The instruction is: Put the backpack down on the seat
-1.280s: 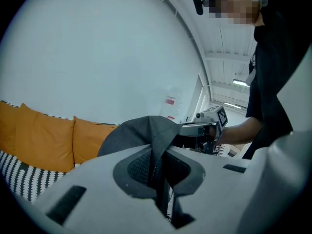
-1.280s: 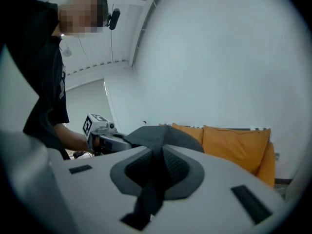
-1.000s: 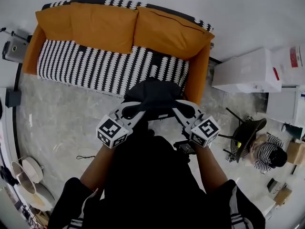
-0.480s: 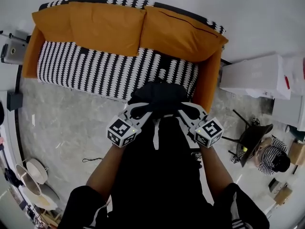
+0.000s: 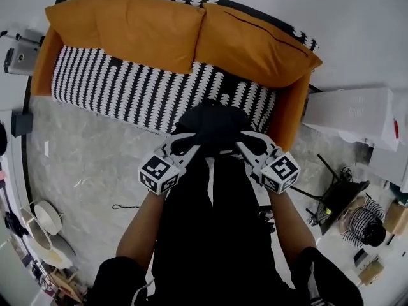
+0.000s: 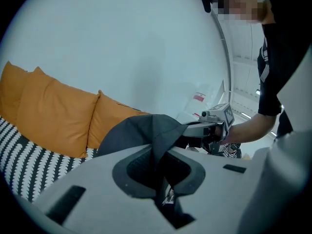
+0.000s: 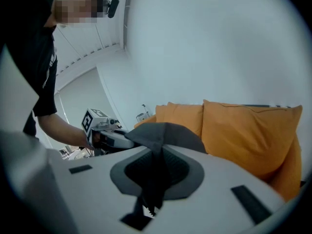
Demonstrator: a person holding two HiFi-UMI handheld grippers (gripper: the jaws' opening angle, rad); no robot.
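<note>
Dark backpack (image 5: pixel 213 121), held aloft, at edge of striped sofa seat (image 5: pixel 115 85)

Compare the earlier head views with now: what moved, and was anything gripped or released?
The left tool and right tool have carried the backpack forward and down toward the sofa seat. It now hangs over the seat's front edge near the right end. Nothing was taken hold of or released: both tools stay shut on the backpack's fabric. The orange cushions lie as before.

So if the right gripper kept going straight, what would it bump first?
The right gripper pinches the backpack; past that, probably the sofa's orange back cushion, though depth is unclear.
</note>
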